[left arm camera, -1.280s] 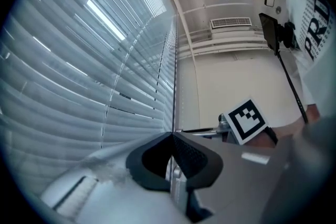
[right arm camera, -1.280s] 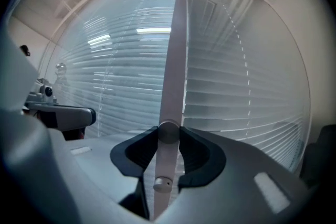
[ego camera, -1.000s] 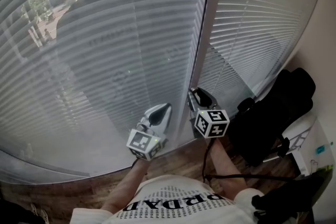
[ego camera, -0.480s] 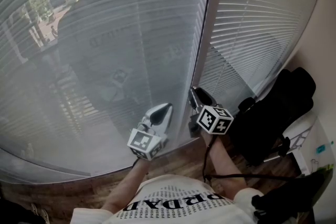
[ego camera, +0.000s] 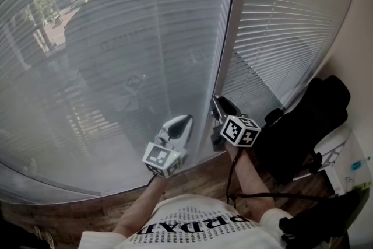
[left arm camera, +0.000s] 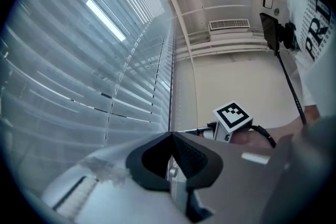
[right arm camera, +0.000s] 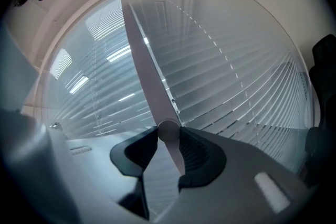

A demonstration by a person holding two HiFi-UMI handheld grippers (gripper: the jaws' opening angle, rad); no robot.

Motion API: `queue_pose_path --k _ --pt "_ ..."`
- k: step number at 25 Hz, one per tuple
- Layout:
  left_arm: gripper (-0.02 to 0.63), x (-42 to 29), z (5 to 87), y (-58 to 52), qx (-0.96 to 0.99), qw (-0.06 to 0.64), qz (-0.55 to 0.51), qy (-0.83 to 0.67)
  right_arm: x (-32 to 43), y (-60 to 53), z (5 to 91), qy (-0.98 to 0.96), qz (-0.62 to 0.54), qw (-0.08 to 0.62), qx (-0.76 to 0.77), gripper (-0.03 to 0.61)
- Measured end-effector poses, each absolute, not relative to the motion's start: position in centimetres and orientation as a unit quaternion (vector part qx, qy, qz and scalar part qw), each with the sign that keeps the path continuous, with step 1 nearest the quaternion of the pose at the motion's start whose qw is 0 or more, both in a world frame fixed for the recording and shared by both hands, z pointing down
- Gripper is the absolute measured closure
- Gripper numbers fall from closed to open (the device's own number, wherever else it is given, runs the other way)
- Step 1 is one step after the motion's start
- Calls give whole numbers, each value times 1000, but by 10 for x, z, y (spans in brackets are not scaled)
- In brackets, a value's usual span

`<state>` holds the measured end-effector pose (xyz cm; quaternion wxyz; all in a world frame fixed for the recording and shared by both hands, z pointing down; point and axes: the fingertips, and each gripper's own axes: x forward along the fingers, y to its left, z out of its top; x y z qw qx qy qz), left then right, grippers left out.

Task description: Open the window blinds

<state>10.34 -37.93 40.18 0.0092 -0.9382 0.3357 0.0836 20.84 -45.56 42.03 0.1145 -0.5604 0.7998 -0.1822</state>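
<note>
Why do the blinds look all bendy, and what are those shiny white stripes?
Head view: the wide lens bows the straight blind slats into arcs. Left gripper view: the white stripes look like lights reflected on the slats; the corners go black. Right gripper view: slats bow too, and the tilt wand clamped in the right hand-held gripper looks a bit soft.

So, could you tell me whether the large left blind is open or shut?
Partly open: trees and a building outside show dimly between the slats of the left blind.
</note>
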Motion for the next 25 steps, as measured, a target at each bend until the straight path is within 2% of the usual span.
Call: queue_pose_path --k 5,10,14,19,25 --pt "623 102 397 -377 -937 5 76 340 211 -449 415 809 -118 54 -574 443" --pt "623 104 397 -376 -938 5 82 337 205 -441 404 801 56 -91 -589 440" --pt "623 106 398 -375 -938 0 78 336 197 -442 402 783 139 -162 -584 440" --pt "623 106 400 -374 -938 0 78 338 195 -449 407 772 171 -194 -581 440" --pt "622 102 397 -373 -936 6 76 343 194 -449 404 771 173 -186 -584 442"
